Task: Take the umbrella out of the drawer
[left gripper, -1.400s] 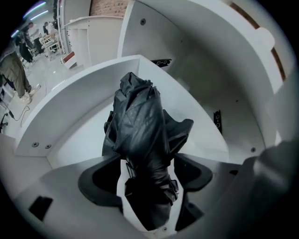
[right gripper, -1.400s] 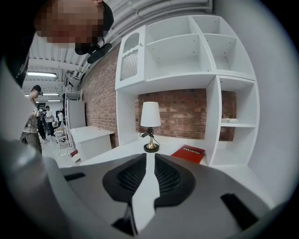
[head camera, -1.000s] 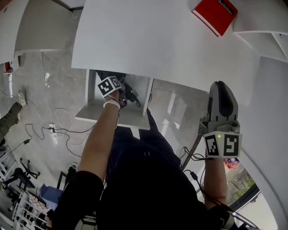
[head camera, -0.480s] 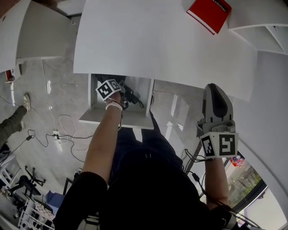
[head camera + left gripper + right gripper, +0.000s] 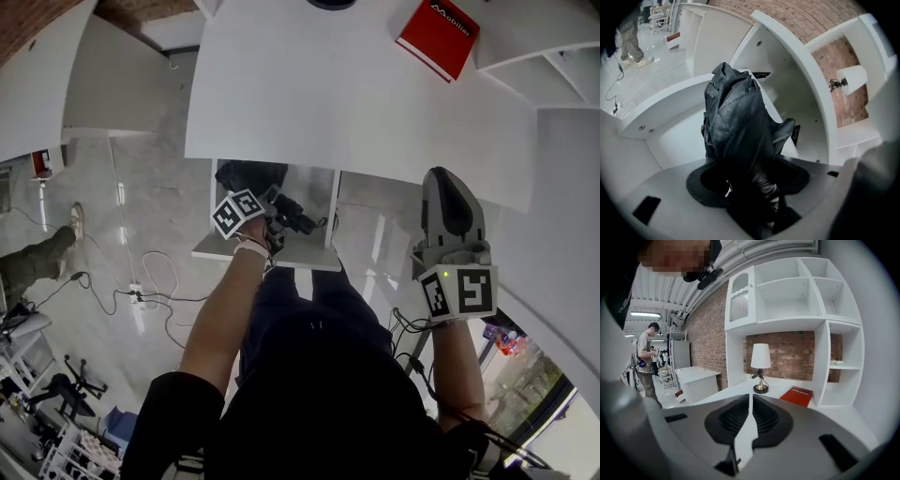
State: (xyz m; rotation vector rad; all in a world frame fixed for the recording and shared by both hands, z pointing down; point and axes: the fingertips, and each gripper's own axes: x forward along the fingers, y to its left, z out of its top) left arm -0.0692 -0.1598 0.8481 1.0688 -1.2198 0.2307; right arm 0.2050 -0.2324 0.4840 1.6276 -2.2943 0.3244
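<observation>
My left gripper (image 5: 751, 190) is clamped on the folded black umbrella (image 5: 736, 122), which points out over the open white drawer (image 5: 217, 251) below the desk (image 5: 328, 94). My right gripper (image 5: 750, 414) is level with the desk's front edge. It is empty, its jaws closing to a thin slit.

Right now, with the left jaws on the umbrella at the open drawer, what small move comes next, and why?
Probably raise the left gripper straight up: its jaws grip the folded umbrella, whose far end seems inside the drawer, so it should clear the walls before swinging out.
</observation>
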